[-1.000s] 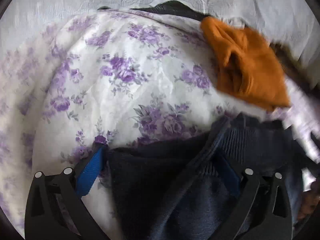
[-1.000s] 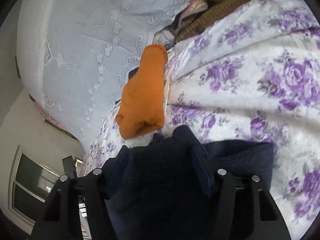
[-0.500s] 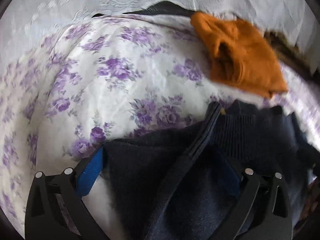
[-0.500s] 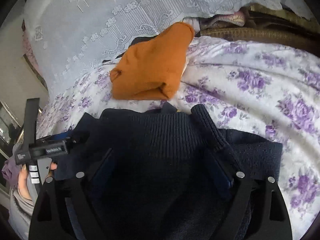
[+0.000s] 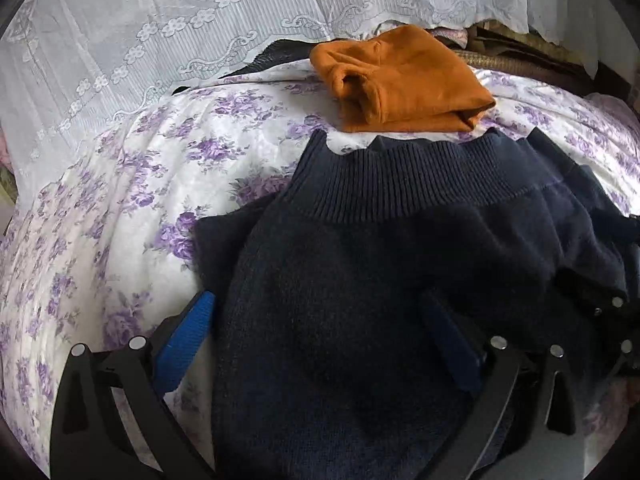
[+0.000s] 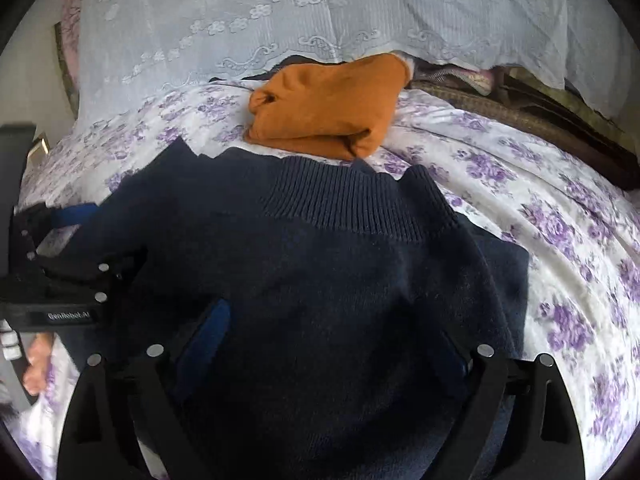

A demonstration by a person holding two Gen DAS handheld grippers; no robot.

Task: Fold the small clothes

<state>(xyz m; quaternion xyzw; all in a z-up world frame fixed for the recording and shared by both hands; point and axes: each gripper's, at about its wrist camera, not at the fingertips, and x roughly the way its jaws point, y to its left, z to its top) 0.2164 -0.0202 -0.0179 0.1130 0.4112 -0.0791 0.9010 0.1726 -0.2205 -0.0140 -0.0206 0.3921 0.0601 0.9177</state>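
A dark navy knit sweater (image 5: pixel 380 248) lies on a white bedspread with purple flowers (image 5: pixel 120 200); its ribbed hem points toward the far side. It also shows in the right wrist view (image 6: pixel 340 272). My left gripper (image 5: pixel 320 332) has its blue-padded fingers spread wide, with the sweater lying over and between them. My right gripper (image 6: pixel 336 340) is likewise spread wide with the sweater draped across it. A folded orange garment (image 5: pixel 400 80) lies just beyond the sweater, and also shows in the right wrist view (image 6: pixel 328 108).
A white lace cloth (image 5: pixel 160 32) hangs along the far side of the bed. Woven matting and dark objects (image 6: pixel 540 112) lie at the far right. The left gripper's body (image 6: pixel 60 280) and a hand show at the right wrist view's left edge.
Both grippers have swung round to face the far side. The sweater's ribbed hem now lies spread flat toward the orange garment, and more of the sweater rests on the bed.
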